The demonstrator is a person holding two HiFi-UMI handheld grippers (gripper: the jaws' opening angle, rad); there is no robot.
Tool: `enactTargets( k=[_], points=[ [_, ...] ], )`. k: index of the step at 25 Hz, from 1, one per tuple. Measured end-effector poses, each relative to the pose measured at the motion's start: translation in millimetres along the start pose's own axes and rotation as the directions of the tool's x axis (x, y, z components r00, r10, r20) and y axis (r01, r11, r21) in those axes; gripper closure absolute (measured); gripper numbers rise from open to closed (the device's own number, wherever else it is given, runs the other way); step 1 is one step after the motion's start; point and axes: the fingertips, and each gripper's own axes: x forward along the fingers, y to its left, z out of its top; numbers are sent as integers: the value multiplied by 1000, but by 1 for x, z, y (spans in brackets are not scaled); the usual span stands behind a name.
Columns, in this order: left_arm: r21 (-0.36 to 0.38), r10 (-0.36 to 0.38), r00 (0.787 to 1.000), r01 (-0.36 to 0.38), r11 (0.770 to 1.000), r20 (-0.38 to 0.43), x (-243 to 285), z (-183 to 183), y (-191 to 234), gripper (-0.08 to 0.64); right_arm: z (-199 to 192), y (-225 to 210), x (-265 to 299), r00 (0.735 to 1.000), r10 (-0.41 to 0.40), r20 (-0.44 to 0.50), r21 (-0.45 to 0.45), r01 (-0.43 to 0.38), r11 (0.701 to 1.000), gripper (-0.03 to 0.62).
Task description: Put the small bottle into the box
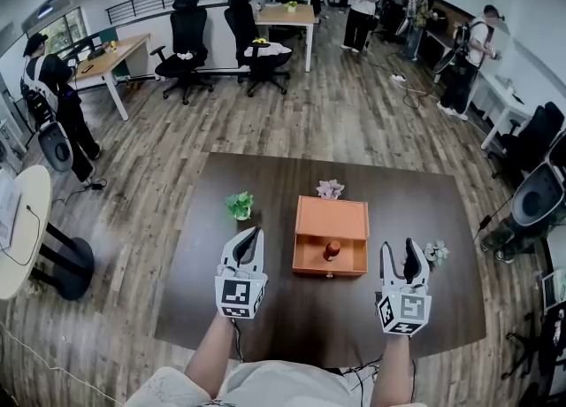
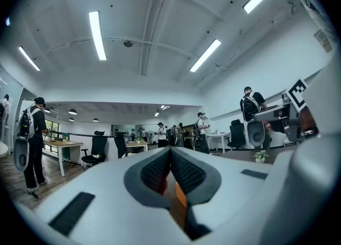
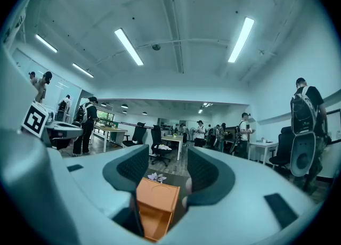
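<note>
The fingers (image 2: pixel 154 172) of the left gripper (image 2: pixel 170 150) meet at their tips with nothing between them; only a sliver of the orange box (image 2: pixel 180 204) shows through the gap lower down. The fingers (image 3: pixel 205 172) of the right gripper (image 3: pixel 168 158) stand apart and hold nothing, with the box (image 3: pixel 154 206) in view beyond them.

In the head view, the left gripper (image 1: pixel 250 239) hovers over the bench (image 1: pixel 424 202) just left of the box (image 1: pixel 332 217), and the right gripper (image 1: pixel 399 257) is a little further off on the box's right. The small bottle (image 1: pixel 332 249) sits inside the open near part of the box, apparently upright.

A green plant (image 1: pixel 240 205) stands far-left of the box, a pale plant (image 1: pixel 330 188) just beyond its far edge, and a third small plant (image 1: pixel 434 252) beside the right gripper.
</note>
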Motion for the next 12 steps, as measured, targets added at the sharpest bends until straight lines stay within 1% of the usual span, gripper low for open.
enactTargets(
  k=[4,12],
  points=[
    [0,0,1000,0,1000,-2,0,0,0,558,2,-2,-1,1000,-16,9,-2,16,1000,369],
    [1,4,1000,-4,1000,6,-1,3,-2,557,1,-8,-6,999,-48,9,-12,48,999,453]
  ],
)
